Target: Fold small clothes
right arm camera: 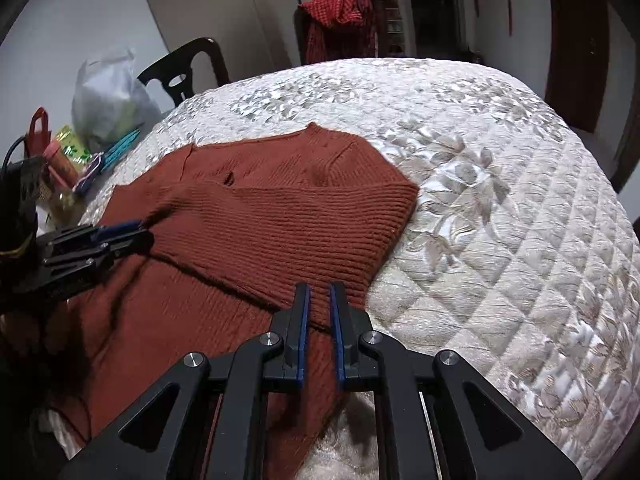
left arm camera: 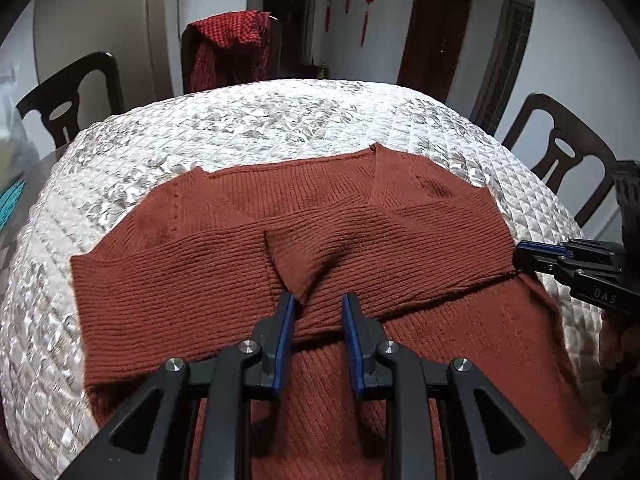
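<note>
A rust-brown ribbed knit sweater lies on the quilted table, both sleeves folded across its chest; it also shows in the right wrist view. My left gripper is open, its jaws apart just above the cuff end of the folded sleeve at the sweater's middle, holding nothing. It shows from the side in the right wrist view. My right gripper hovers over the sweater's right edge with jaws a narrow gap apart and nothing between them. It shows at the right edge of the left wrist view.
A silver-white quilted cover drapes the table. Dark wooden chairs stand around it, one hung with a red checked cloth. A plastic bag, bottles and teal clips crowd the table's left end.
</note>
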Demonstrator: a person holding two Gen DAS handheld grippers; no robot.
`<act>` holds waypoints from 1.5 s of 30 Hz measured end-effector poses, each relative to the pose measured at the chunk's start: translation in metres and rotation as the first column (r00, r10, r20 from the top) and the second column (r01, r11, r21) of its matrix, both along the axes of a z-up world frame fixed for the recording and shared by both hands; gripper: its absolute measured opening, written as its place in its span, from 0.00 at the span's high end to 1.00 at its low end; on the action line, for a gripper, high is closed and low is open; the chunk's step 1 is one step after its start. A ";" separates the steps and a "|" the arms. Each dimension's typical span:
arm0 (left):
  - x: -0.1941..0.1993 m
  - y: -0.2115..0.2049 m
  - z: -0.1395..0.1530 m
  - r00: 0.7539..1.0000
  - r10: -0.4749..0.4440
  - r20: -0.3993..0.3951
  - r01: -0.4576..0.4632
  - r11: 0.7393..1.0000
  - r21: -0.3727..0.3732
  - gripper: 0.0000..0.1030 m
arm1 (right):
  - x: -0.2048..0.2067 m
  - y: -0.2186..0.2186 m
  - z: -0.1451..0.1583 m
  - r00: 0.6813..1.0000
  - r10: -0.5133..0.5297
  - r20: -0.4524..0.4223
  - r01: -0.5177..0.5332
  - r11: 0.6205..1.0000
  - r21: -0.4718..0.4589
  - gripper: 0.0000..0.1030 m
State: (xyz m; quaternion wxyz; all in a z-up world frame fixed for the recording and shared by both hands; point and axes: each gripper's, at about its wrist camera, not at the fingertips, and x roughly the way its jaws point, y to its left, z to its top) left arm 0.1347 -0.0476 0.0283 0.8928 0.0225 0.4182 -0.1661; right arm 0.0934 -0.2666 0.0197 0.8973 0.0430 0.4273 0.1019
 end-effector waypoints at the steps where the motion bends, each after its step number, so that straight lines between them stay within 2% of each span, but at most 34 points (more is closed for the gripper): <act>1: -0.004 0.003 0.003 1.000 0.008 0.008 -0.008 1.000 -0.005 0.74 | -0.004 0.002 0.004 1.000 0.007 0.011 -0.007 1.000 -0.007 0.90; 6: -0.026 0.029 0.011 0.996 0.080 0.035 -0.079 0.996 -0.044 0.71 | -0.025 0.003 0.016 0.998 0.028 0.050 -0.029 1.000 0.008 0.83; 9: -0.041 0.043 0.011 0.992 0.124 0.034 -0.122 0.990 -0.068 0.70 | -0.034 0.003 0.018 0.998 0.032 0.059 -0.034 0.999 0.027 0.82; 14: -0.066 0.055 0.009 0.984 0.173 0.051 -0.170 0.983 -0.065 0.64 | -0.045 0.010 0.019 0.997 0.050 0.067 -0.052 0.998 0.043 0.81; 16: -0.074 0.058 0.009 0.981 0.186 0.059 -0.183 0.981 -0.064 0.64 | -0.050 0.013 0.020 0.996 0.058 0.072 -0.062 0.997 0.051 0.75; 22: -0.094 0.069 0.008 0.969 0.234 0.081 -0.230 0.972 -0.055 0.57 | -0.064 0.020 0.020 0.994 0.079 0.081 -0.083 0.995 0.056 0.75; 30: -0.108 0.078 -0.003 0.964 0.259 0.061 -0.256 0.965 -0.056 0.54 | -0.075 0.020 0.013 0.995 0.080 0.059 -0.084 0.994 0.068 0.73; 32: -0.112 0.079 -0.005 0.962 0.267 0.058 -0.264 0.963 -0.056 0.54 | -0.078 0.020 0.011 0.996 0.077 0.054 -0.081 0.994 0.072 0.64; 33: -0.114 0.079 -0.006 0.961 0.271 0.058 -0.269 0.962 -0.052 0.54 | -0.080 0.020 0.011 0.996 0.076 0.054 -0.080 0.994 0.077 0.57; 45: -0.140 0.085 -0.016 0.952 0.304 0.038 -0.303 0.952 -0.030 0.52 | -0.099 0.017 -0.007 0.998 0.070 0.005 -0.070 0.991 0.111 0.56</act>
